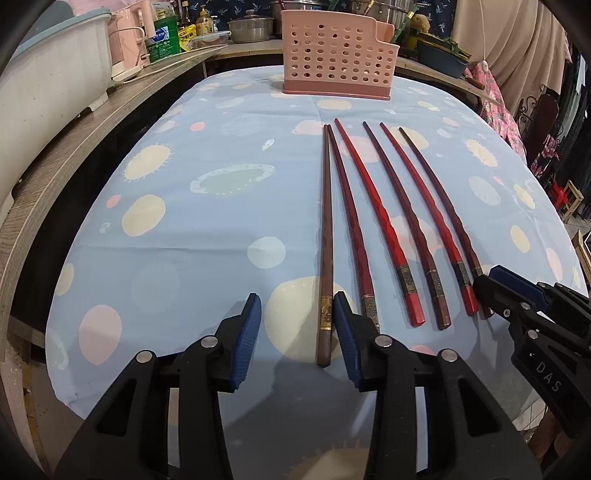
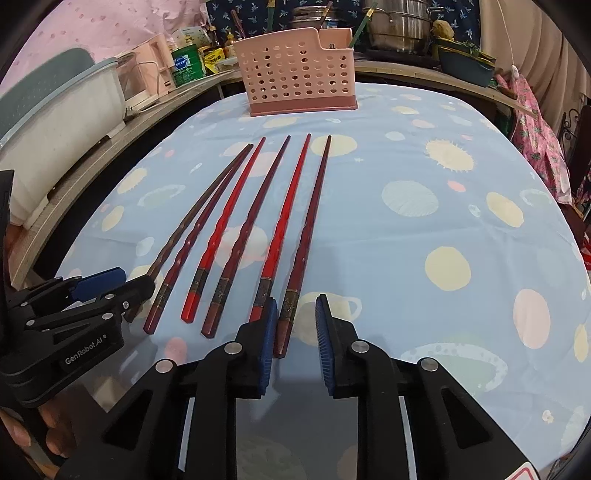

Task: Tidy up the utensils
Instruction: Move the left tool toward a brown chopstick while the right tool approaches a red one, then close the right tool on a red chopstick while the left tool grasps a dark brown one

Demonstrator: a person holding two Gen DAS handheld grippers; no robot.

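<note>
Planet-print cloth covers the tabletop (image 1: pixel 207 229). Six chopsticks lie mid-frame, pink holder (image 1: pixel 332 55) upper centre. My left tongs (image 1: pixel 297 332) and right tongs (image 2: pixel 295 332), both narrowed, each straddle one unpinched stick; off-centre closing could roll it into its neighbour.

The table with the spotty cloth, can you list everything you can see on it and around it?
Long lacquered chopsticks: six, red and dark brown, side by side on the cloth.
Pink perforated plastic utensil basket: one, far end of the table.
Light blue spotted tablecloth: one, covering the table.
Steel pots: two or more, silver, counter behind the basket.
Left gripper: black with blue pads, jaws open around the leftmost chopstick.
Right gripper: black with blue pads, jaws open around the rightmost chopstick.
</note>
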